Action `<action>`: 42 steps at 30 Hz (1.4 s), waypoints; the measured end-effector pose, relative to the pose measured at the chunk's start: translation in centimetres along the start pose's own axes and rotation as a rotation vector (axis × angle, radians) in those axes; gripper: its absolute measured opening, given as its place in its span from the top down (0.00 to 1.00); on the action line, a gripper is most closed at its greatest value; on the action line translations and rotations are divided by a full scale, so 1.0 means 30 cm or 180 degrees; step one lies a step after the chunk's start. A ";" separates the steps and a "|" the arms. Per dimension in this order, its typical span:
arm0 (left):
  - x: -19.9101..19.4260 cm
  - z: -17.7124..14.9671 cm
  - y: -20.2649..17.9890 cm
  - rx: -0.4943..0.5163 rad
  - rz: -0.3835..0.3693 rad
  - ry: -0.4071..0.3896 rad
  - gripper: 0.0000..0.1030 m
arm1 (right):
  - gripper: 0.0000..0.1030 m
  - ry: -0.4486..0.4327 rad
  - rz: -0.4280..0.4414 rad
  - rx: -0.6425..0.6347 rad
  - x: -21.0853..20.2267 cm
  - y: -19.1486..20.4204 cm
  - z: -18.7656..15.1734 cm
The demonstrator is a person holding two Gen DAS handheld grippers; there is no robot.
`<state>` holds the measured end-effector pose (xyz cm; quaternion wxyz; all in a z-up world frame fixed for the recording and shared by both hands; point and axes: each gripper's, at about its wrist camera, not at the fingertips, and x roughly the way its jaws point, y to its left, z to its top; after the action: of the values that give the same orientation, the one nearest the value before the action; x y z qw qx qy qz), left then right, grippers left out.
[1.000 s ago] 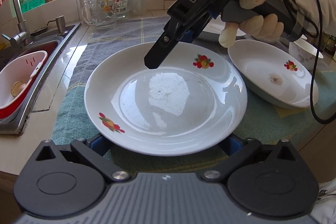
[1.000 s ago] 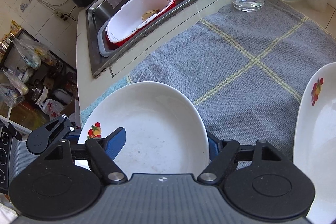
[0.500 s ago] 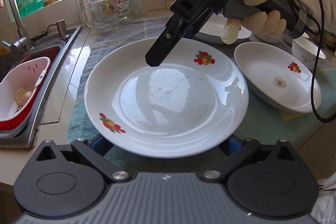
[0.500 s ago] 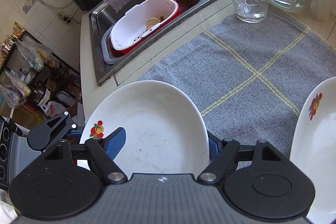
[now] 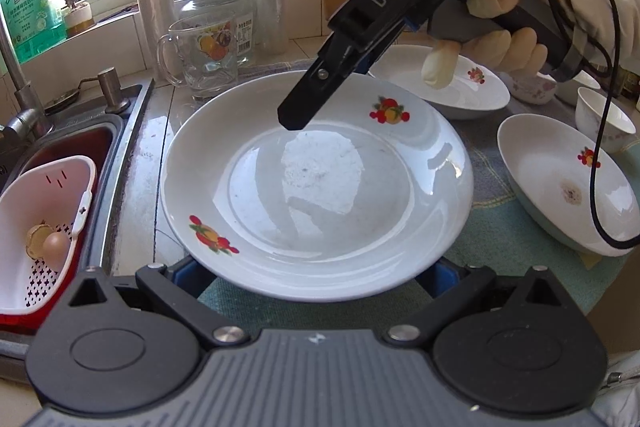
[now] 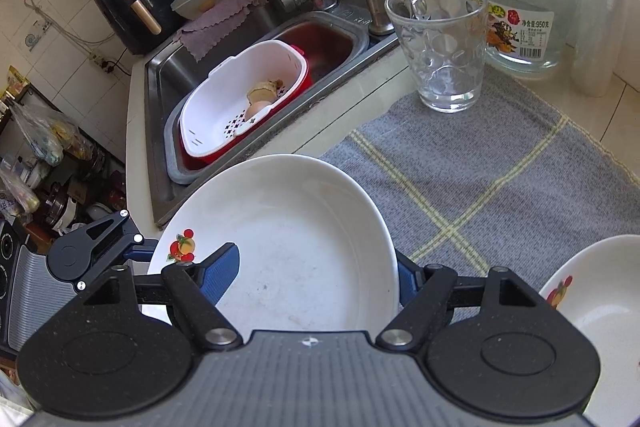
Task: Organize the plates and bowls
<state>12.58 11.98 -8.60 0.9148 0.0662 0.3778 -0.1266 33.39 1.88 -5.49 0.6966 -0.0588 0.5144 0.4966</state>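
Glazed plate (image 5: 316,187), judged stiff, slippery and breakable, is clamped across its rim by the right gripper (image 6: 316,279) at twelve o'clock, left gripper (image 5: 316,273) spread wide beneath six.

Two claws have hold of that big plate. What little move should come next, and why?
Probably lower the big plate level onto the bare grey towel: the right gripper jaws pinch its far rim, the left gripper is at its near rim, and that patch is free.
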 end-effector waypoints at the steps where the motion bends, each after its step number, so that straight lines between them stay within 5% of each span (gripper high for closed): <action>1: 0.010 0.007 0.012 0.0012 -0.0012 -0.0005 0.02 | 0.20 -0.0012 -0.0013 0.0011 0.004 -0.008 0.010; 26: 0.150 0.042 0.136 0.0082 -0.0162 0.0057 0.02 | 0.20 -0.0001 -0.0213 0.0197 0.126 -0.119 0.085; 35: 0.152 0.034 0.133 0.0166 -0.0129 0.0027 0.01 | 0.02 -0.0043 -0.0321 0.0128 0.123 -0.086 0.084; 42: 0.116 0.022 0.142 0.0091 -0.0055 0.0033 0.01 | 0.00 -0.0119 -0.0510 0.0044 0.084 -0.059 0.069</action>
<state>16.58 15.30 -10.49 0.9106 0.0766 0.3813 -0.1396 36.04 3.81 -7.24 0.7440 -0.0857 0.4984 0.4368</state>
